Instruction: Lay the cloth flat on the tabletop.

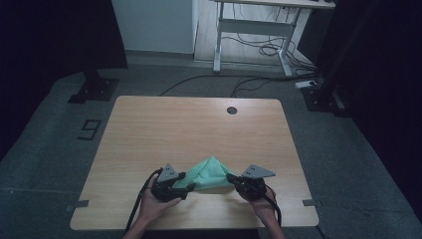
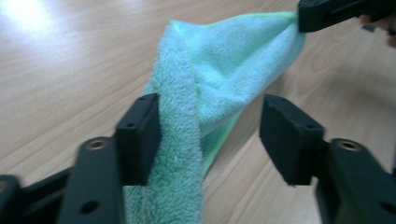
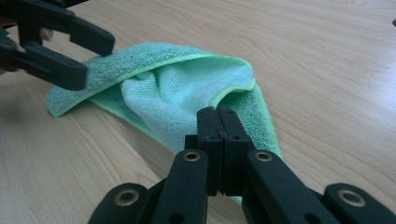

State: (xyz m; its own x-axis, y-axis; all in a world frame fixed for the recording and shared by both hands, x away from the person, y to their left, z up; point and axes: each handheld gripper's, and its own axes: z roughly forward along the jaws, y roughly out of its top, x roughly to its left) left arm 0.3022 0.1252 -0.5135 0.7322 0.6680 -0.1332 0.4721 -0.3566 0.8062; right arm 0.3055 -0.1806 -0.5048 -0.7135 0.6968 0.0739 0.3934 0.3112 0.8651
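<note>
A green microfibre cloth [image 1: 211,172] lies bunched on the wooden table [image 1: 199,124] near its front edge, between my two grippers. In the left gripper view the cloth [image 2: 233,51] runs up between the jaws of my left gripper [image 2: 210,107], which stands open; a fold leans on the left jaw and the right jaw is clear of it. My right gripper [image 3: 218,112] is shut on the cloth's [image 3: 177,84] near edge and lifts that corner slightly. In the high view the left gripper [image 1: 186,183] is at the cloth's left end and the right gripper [image 1: 232,178] at its right end.
A round cable hole [image 1: 232,110] sits at the table's far edge. Beyond the table stand a white desk frame [image 1: 254,30] with floor cables and two black stand bases [image 1: 93,89], [image 1: 321,94]. Bare wood lies ahead of the cloth.
</note>
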